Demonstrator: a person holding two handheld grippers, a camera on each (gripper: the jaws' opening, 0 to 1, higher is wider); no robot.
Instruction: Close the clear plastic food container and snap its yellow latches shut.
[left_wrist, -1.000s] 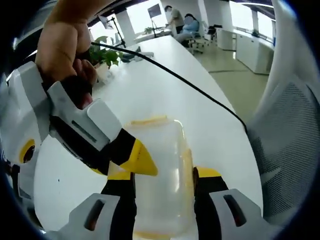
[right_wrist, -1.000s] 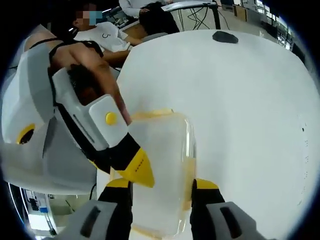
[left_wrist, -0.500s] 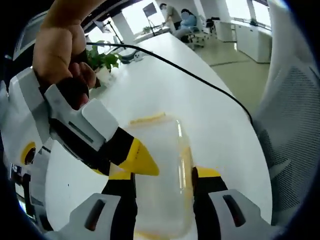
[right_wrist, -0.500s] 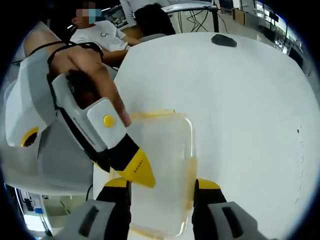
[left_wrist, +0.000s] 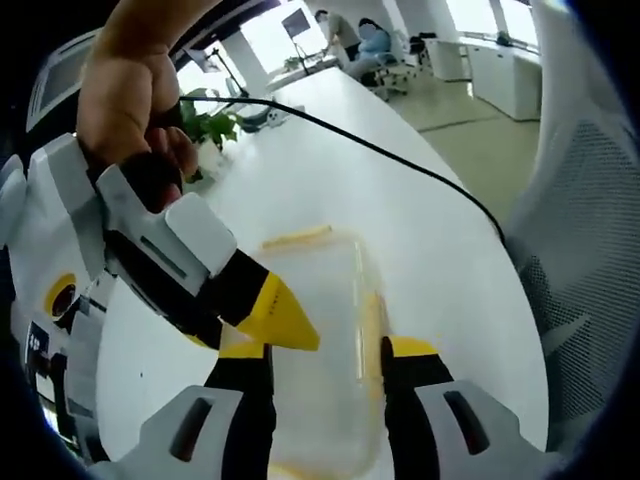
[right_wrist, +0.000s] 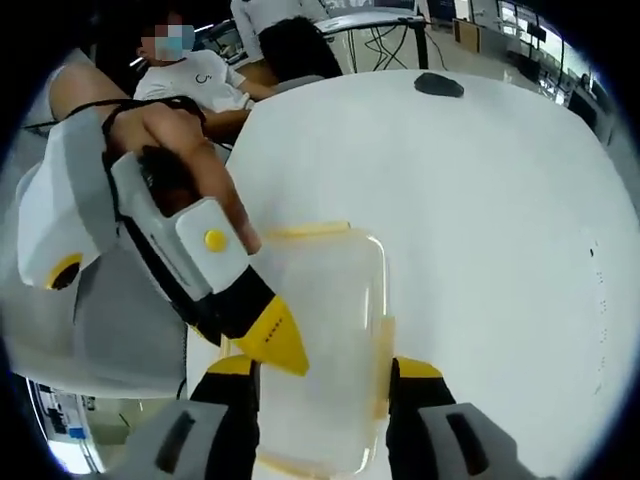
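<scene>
Both grippers straddle the clear rectangular plastic food container on the white table, left gripper and right gripper spread wide, seemingly pressing its yellow latches shut.

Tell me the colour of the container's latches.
Yellow latches on the clear container, best seen in the right gripper view.

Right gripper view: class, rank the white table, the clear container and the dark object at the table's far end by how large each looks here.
1. White table: largest.
2. Clear container: middling, though it lies close to the camera.
3. Dark object: smallest, but farthest away, so its true size is unsure.
</scene>
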